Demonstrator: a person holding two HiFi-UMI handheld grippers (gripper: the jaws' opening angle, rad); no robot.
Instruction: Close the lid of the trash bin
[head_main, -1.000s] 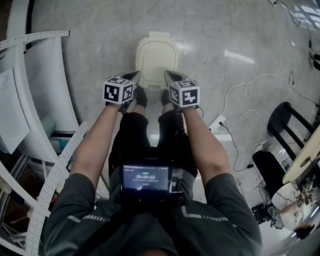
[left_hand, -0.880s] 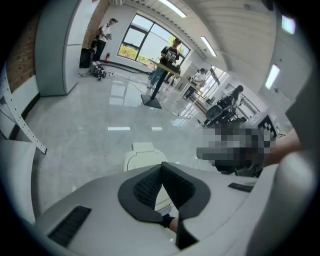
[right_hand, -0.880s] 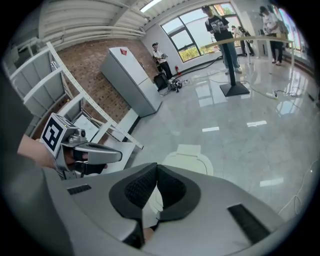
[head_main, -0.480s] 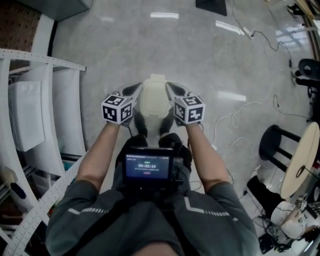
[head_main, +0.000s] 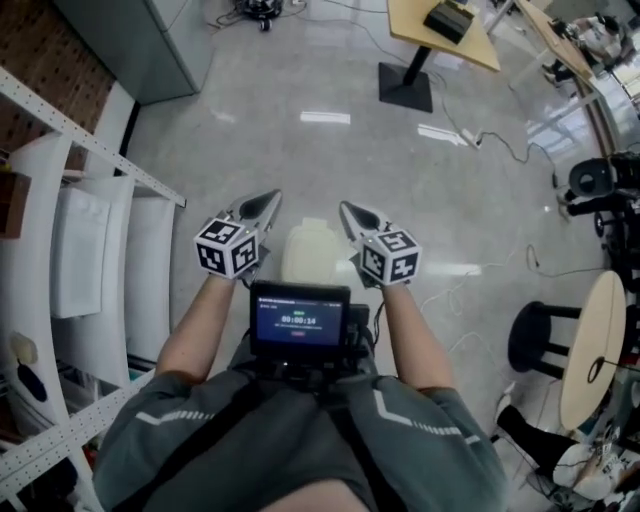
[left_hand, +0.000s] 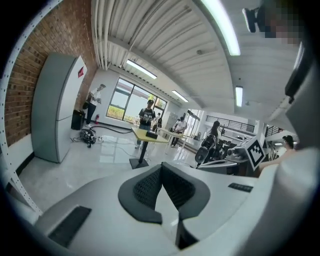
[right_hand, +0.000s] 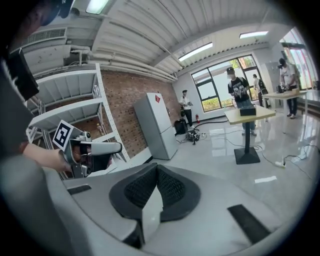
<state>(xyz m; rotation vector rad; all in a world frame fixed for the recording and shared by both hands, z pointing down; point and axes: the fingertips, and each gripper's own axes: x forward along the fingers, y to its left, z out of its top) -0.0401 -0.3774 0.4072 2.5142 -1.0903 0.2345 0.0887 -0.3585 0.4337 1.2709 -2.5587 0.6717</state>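
Left gripper (head_main: 262, 204): jaws together, the ribbed black pads meeting at their tips with nothing between them. It is held just left of the trash bin (head_main: 303, 266) and not touching it. Right gripper (head_main: 352, 213): jaws likewise together and empty, held just right of the trash bin and also clear of it. Trash bin: cream, standing on the pale polished floor (head_main: 330, 150) between the two grippers. Its lid (head_main: 312, 238) lies down over the top, and its near edge is hidden behind the chest-mounted screen (head_main: 299, 320). Left of the trash bin stands white shelving (head_main: 95, 240). Beyond the bin and to the right is a yellow table (head_main: 440, 25) on a black foot. Well to the bin's right are a black stool (head_main: 535, 345) and a round table (head_main: 592, 345).
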